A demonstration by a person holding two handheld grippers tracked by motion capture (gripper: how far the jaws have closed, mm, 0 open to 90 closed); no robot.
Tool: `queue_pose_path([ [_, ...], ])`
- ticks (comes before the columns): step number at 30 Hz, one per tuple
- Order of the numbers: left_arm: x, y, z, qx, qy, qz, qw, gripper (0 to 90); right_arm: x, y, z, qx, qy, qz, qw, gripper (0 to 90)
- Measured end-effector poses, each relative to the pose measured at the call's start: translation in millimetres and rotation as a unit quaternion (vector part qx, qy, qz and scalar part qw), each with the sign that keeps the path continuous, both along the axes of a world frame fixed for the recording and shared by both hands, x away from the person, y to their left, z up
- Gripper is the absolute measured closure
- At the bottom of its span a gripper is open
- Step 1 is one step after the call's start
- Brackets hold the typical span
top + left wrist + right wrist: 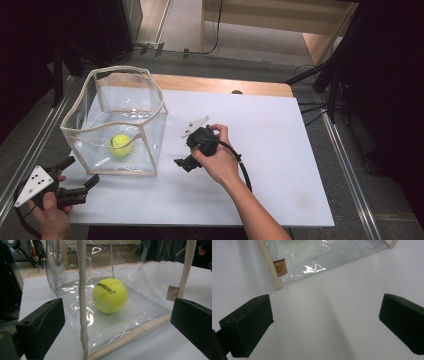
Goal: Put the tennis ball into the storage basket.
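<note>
**Tennis ball inside the clear bag, both grippers wide apart**

A yellow tennis ball (121,145) lies on the floor of a clear plastic bag (150,131) with cream trim, which stands open-topped at the left of the white table (280,150). The left gripper (80,176) sits just off the bag's near corner, jaws spread wide and empty, facing the ball through the plastic. The right gripper (184,150) hangs just right of the bag, jaws likewise wide, holding nothing.
</note>
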State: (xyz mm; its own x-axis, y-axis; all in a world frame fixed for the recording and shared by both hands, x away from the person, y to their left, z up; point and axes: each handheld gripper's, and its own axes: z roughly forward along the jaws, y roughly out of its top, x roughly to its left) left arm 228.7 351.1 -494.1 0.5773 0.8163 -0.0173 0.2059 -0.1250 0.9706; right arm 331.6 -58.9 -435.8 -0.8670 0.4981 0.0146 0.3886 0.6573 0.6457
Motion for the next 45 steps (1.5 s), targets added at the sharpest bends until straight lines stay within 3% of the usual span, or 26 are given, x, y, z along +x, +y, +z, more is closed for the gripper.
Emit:
queue_pose_path([
  [9,0.1,0.0,-0.2,0.003,0.000,-0.001,1.0000,0.0,-21.4,-18.0,-23.8,0.036,-0.009,-0.017,0.9992,0.0],
  [16,0.0,-0.4,-0.2,0.004,0.002,0.000,1.0000,0.0,-38.1,-44.1,-39.0,0.078,-0.016,-0.040,0.9960,0.0],
  [31,0.2,-1.0,-0.5,0.007,-0.001,0.000,1.0000,0.0,-63.0,-96.2,-63.8,0.109,-0.030,-0.086,0.9899,0.0],
  [45,0.2,-1.3,-0.6,0.007,0.000,0.001,1.0000,0.0,-86.1,-142.5,-68.8,0.131,-0.055,-0.128,0.9815,0.0],
])
